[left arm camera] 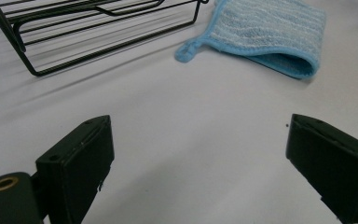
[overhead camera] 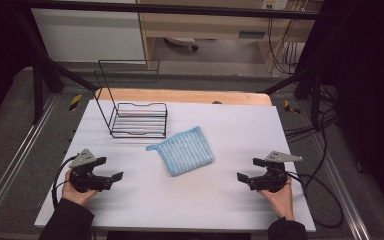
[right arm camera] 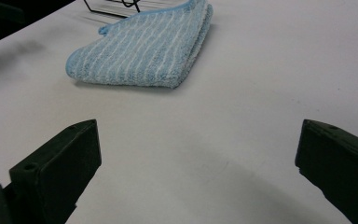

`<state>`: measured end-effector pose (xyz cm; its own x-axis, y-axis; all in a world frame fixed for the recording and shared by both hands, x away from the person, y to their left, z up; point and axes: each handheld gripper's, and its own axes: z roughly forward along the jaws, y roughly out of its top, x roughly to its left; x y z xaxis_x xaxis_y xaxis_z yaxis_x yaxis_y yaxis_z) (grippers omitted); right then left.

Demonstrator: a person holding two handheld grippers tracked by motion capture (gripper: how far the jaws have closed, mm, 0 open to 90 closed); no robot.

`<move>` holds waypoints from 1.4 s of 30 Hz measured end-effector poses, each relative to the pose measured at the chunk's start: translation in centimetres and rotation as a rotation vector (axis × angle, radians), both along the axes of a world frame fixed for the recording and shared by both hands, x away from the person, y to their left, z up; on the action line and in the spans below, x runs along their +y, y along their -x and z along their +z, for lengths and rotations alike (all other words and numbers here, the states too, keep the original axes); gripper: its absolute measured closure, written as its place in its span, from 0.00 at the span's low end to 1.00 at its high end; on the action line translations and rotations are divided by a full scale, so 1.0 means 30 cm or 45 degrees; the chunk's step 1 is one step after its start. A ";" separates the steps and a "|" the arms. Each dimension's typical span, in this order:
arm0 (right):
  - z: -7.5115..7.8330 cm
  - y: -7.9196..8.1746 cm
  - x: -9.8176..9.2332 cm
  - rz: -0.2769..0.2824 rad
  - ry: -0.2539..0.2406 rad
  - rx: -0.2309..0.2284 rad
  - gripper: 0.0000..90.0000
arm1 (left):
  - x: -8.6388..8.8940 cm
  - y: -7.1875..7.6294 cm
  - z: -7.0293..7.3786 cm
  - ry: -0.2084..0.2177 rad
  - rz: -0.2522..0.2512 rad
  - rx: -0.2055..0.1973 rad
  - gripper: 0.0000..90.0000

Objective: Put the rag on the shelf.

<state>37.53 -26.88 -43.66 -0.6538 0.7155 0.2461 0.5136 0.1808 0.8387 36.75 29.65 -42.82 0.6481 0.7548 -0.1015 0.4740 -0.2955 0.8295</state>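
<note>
High view: folded blue cloth lies flat on the white table, near centre, its hanging loop pointing toward 9 o'clock and its long axis running roughly 10 to 4 o'clock. Wire rack stands just beyond it at 10 o'clock, apart from the cloth. Left gripper rests low at 8 o'clock from the cloth, right gripper at 4 o'clock; both point inward, jaws spread, nothing between them. Judgement: the right gripper looks slightly nearer the cloth's folded corner, the left nearer the loop

Left gripper view: jaws released and wide, bare table between them. Cloth sits at 1 o'clock, well ahead, its open layered edge facing the camera and the loop at its left end. Rack at 11 o'clock

Right gripper view: jaws released and wide, empty. Cloth sits at 11 o'clock, ahead, its rounded fold on the right side and its striped face up; a corner of the rack shows behind it at 12

Judgement: the coming reach turns on this bearing – each gripper must travel forward and inward, and the left one faces the edge where layers can be pinched
</note>
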 end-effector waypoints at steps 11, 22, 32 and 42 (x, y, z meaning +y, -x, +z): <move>-0.004 -0.001 0.003 0.002 0.035 0.003 0.01 | -0.033 -0.002 0.004 -0.032 -0.011 0.009 0.11; -0.006 0.000 0.013 0.007 0.069 0.007 0.01 | -0.098 0.000 -0.002 -0.079 -0.055 0.027 0.11; -0.007 -0.001 0.018 0.004 0.073 0.006 0.01 | -0.176 -0.002 0.013 -0.079 -0.062 0.035 0.11; -0.008 -0.002 0.019 0.007 0.083 0.001 0.01 | -0.280 -0.015 0.044 -0.098 -0.097 0.024 0.13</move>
<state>37.58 -26.30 -43.91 -0.6578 0.7262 0.2000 0.5132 0.2377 0.8247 37.21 21.27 -41.49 0.7024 0.7094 -0.0583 0.4633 -0.3935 0.7940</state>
